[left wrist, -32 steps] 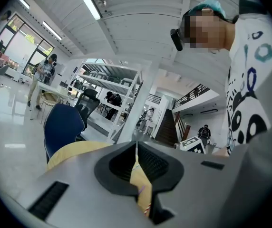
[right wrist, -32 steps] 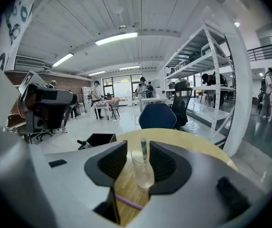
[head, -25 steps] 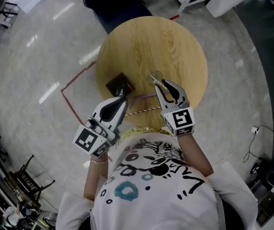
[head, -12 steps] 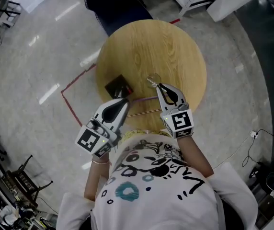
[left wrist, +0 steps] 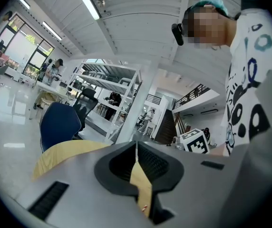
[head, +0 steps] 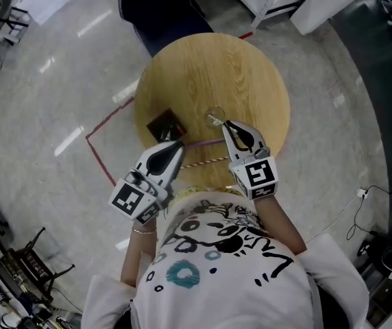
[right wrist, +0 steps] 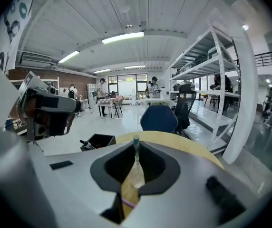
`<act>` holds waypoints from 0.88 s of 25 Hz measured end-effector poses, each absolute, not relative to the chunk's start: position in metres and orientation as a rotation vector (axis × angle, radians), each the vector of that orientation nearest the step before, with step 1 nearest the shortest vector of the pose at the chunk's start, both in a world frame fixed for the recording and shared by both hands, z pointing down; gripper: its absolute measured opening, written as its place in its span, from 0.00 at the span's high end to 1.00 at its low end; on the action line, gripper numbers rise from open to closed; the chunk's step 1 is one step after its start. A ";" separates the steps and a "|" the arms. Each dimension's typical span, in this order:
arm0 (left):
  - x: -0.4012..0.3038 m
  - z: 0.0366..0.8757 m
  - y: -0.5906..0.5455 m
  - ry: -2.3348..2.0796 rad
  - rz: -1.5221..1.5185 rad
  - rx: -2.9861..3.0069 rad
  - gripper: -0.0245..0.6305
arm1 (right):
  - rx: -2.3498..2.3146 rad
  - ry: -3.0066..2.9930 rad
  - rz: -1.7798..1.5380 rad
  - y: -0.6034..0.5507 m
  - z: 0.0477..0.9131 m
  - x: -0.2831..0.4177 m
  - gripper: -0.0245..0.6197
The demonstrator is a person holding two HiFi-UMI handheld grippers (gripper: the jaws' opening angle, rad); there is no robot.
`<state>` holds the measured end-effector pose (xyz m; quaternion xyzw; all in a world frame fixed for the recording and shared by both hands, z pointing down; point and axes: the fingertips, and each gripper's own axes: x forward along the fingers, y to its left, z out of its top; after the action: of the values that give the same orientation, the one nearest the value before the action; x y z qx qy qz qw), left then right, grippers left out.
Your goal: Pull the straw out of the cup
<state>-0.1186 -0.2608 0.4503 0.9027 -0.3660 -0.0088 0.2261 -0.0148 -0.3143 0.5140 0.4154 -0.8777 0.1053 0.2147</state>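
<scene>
The right gripper [head: 226, 124], wide before, now pinches the straw [right wrist: 136, 142] in the cup [head: 215, 114] at 11 o'clock. Time to pull. The left gripper [head: 177, 144] is shut, empty.

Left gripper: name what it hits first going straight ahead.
Likely the wooden table: the left gripper aims low across its top. The dark box lies just beside that line, so a graze is possible.

Matt wood-grain table [head: 210, 67], clear glossy cup [head: 216, 114], smooth plastic straw [right wrist: 136, 148], polished floor [head: 52, 101]
</scene>
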 end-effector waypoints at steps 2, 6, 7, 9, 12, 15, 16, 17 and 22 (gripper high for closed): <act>-0.116 0.448 -0.260 -1.009 -0.029 2.490 0.92 | 1.153 -2.440 0.285 -0.314 0.509 -0.014 0.90; -0.113 0.443 -0.259 -1.007 -0.046 2.500 0.92 | 1.155 -2.448 0.280 -0.313 0.499 -0.011 0.90; -0.112 0.442 -0.258 -1.006 -0.047 2.504 0.92 | 1.157 -2.453 0.279 -0.312 0.496 -0.011 0.90; -0.110 0.440 -0.257 -1.003 -0.047 2.513 0.92 | 1.162 -2.467 0.286 -0.311 0.491 -0.010 0.90; -0.107 0.438 -0.257 -0.995 -0.046 2.523 0.92 | 1.164 -2.475 0.289 -0.312 0.484 -0.008 0.90; -0.105 0.440 -0.255 -0.988 -0.032 2.526 0.92 | 1.158 -2.473 0.297 -0.311 0.479 -0.005 0.90; -0.105 0.440 -0.255 -0.987 -0.031 2.527 0.92 | 1.155 -2.474 0.299 -0.310 0.477 -0.005 0.90; -0.104 0.440 -0.254 -0.986 -0.034 2.529 0.92 | 1.153 -2.476 0.300 -0.309 0.475 -0.004 0.90; -0.101 0.438 -0.252 -0.987 -0.037 2.538 0.92 | 1.147 -2.497 0.289 -0.307 0.463 -0.003 0.90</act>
<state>-0.1005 -0.2519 0.4379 0.9116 -0.3547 -0.0132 0.2075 -0.0029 -0.3071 0.4628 0.4076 -0.8876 0.1026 0.1882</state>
